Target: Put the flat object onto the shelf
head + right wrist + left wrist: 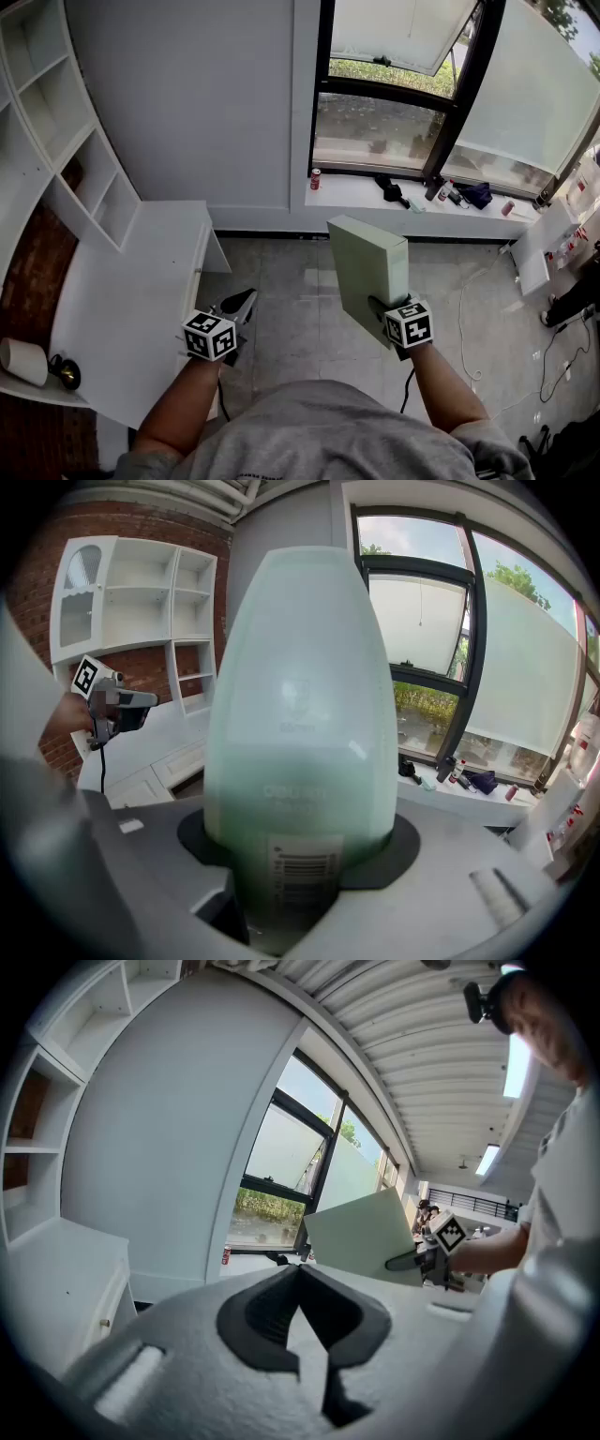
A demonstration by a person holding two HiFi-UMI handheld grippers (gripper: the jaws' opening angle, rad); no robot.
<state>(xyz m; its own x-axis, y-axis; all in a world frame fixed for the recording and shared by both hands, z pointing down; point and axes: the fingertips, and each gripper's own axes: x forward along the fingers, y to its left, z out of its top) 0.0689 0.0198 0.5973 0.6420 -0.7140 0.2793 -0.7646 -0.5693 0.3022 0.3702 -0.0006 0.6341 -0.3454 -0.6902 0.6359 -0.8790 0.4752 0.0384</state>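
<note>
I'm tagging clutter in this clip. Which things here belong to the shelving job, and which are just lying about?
Job: pale green flat box, clamped in the right tongs; white shelf.
Lying about: red can on the windowsill; white roll on the desk; dark bag on the windowsill.

The flat pale green box [367, 272] stood on edge in the air, well apart from the white shelf [70, 155].
</note>
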